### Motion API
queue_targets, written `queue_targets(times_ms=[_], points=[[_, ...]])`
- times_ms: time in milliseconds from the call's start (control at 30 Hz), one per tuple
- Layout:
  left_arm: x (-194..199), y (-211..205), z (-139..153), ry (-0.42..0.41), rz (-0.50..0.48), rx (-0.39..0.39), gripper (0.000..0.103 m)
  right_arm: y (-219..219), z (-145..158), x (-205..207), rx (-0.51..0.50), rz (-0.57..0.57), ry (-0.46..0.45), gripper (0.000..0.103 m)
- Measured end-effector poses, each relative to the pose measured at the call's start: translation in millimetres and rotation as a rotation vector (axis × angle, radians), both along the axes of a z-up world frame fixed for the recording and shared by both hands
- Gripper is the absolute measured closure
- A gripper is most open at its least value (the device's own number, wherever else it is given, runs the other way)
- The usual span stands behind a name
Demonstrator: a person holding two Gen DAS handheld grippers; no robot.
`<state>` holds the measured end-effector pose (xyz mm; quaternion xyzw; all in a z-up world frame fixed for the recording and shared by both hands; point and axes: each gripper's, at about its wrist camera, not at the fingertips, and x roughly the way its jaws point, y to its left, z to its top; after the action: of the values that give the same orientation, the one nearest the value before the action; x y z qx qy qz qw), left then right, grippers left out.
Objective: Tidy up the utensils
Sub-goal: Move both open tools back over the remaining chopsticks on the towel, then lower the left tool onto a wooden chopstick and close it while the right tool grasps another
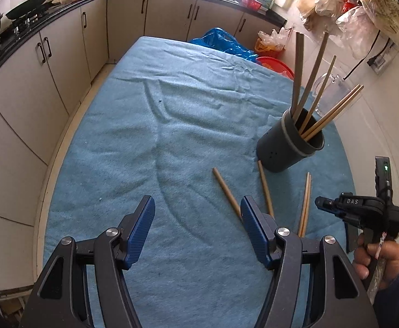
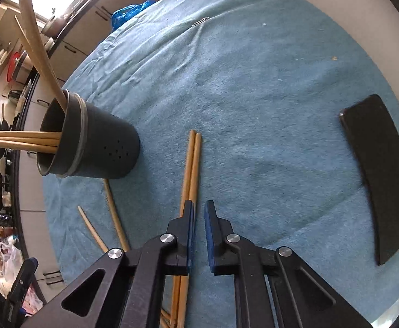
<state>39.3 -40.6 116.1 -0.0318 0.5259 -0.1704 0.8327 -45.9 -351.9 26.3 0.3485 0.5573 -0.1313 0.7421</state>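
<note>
A dark grey utensil holder (image 1: 289,147) (image 2: 90,147) stands on the blue cloth (image 1: 172,125) with several chopsticks and flat sticks leaning out of it. Loose chopsticks lie in front of it: a pair (image 1: 306,202) (image 2: 192,169) and two single ones (image 1: 226,191) (image 1: 265,188). My left gripper (image 1: 196,199) is open above the cloth, its right finger over the end of one single chopstick. My right gripper (image 2: 199,205) (image 1: 319,202) points down over the pair with its jaws nearly together. The pair runs under its left finger; nothing shows between the pads.
A flat black object (image 2: 382,175) lies on the cloth at the right. A glass jug (image 1: 333,93) stands behind the holder. Kitchen cabinets (image 1: 62,68) run along the left. Plastic bags (image 1: 363,8) hang on the wall at the right. A hand (image 1: 374,259) grips the right gripper's handle.
</note>
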Motion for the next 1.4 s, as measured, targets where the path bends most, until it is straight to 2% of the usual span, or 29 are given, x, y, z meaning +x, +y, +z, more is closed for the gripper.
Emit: queue_targets(times_ms=[167, 367, 567, 633, 800, 900, 1067, 1100, 1167, 1267, 1400], points=[[0, 9, -3, 0.009, 0.008, 0.001, 0.039, 5, -10, 9, -0.009, 0.003, 0.041, 0.094], [2, 14, -6, 0.021, 0.018, 0.0, 0.039, 11, -10, 17, -0.044, 0.027, 0.044, 0.094], [3, 6, -9, 0.034, 0.005, -0.003, 0.039, 18, -9, 22, -0.067, 0.05, 0.059, 0.094], [4, 1, -11, 0.045, -0.004, -0.003, 0.039, 16, -12, 23, -0.087, 0.067, 0.095, 0.097], [10, -15, -21, 0.106, -0.029, -0.019, 0.039, 2, -11, 9, -0.128, 0.08, 0.134, 0.097], [20, -27, -33, 0.177, -0.024, -0.044, 0.039, -10, -11, -6, -0.155, 0.082, 0.155, 0.097], [37, -47, -60, 0.313, 0.013, -0.071, 0.039, -24, -12, -22, -0.106, 0.07, 0.154, 0.097], [40, -50, -64, 0.332, 0.022, -0.069, 0.04, -28, -11, -23, -0.095, 0.067, 0.15, 0.097], [43, -59, -73, 0.367, 0.033, -0.059, 0.054, -30, -11, -26, -0.084, 0.071, 0.144, 0.097], [46, -73, -84, 0.393, 0.036, -0.026, 0.067, -33, -10, -32, -0.068, 0.079, 0.138, 0.096], [47, -89, -94, 0.405, 0.035, 0.026, 0.076, -40, -11, -33, -0.034, 0.087, 0.137, 0.095]])
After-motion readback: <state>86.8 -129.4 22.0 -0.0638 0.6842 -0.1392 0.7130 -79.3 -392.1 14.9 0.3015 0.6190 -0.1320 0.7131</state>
